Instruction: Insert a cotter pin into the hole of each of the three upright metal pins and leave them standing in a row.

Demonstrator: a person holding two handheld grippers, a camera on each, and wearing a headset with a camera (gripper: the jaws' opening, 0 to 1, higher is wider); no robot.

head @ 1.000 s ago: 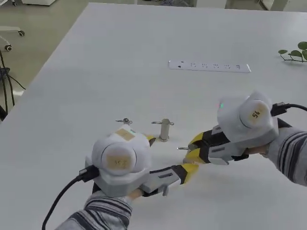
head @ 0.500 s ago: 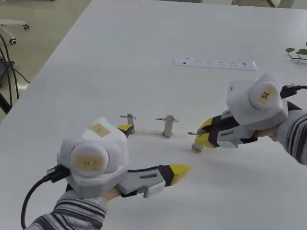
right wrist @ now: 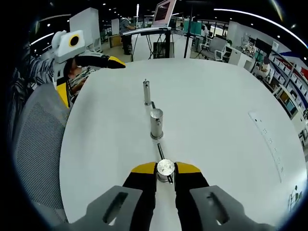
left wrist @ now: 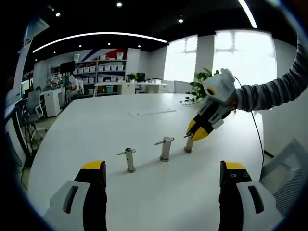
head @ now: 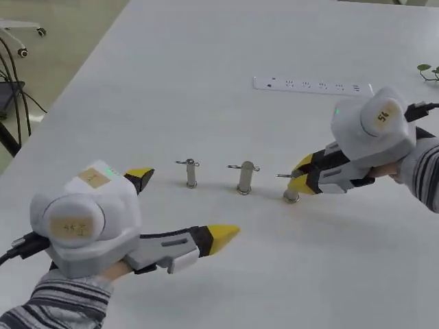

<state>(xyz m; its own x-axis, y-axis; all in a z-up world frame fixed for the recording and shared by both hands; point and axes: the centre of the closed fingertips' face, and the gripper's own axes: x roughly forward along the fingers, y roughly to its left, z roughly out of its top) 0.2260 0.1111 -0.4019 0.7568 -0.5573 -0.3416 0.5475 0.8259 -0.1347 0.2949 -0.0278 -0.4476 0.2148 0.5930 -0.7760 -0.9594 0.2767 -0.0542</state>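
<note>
A: White table [head: 206,82], three metal pins [head: 245,177] upright in a row. Fingers?
B: right gripper [head: 300,179] pinched on the end pin [head: 291,196], at its top. left gripper [head: 185,204] spread wide, empty, near the row.

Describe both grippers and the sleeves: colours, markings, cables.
Left gripper and right gripper match: white rounded housings, black jaws with yellow tips, a round tan numbered sticker and a green light on each, and a black cable at the rear. The sleeves are grey, dark-striped knit.
</note>
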